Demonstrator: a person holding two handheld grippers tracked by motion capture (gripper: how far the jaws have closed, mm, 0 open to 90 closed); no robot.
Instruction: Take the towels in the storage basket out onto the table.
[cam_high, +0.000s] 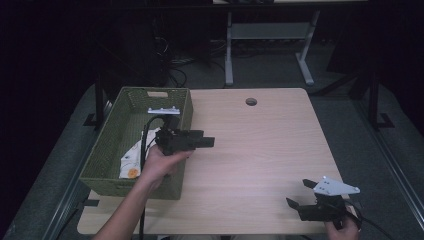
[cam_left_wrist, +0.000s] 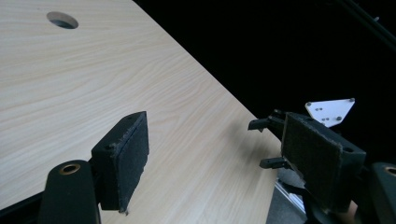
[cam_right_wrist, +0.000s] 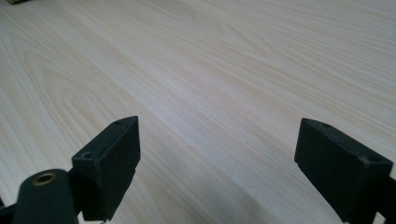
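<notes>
My left gripper (cam_high: 207, 142) is held in a hand at the right rim of a green woven basket (cam_high: 131, 187) and points right over the table. In the left gripper view my left gripper (cam_left_wrist: 217, 140) is open, with only bare wood between its pads. A white cloth-like item with an orange spot (cam_high: 132, 157) lies inside the basket. My right gripper (cam_high: 298, 192) rests at the table's front right corner, pointing left. In its own view my right gripper (cam_right_wrist: 219, 135) is open above the wood with nothing between its fingers. The right gripper (cam_left_wrist: 280, 140) is also seen far off in the left gripper view.
The light wooden table (cam_high: 260, 145) has a round cable hole (cam_high: 251, 101) near its far edge, which appears as the hole (cam_left_wrist: 62, 19) in the left gripper view. Beyond the table are a dark floor, cables and the white legs of a desk (cam_high: 229, 60).
</notes>
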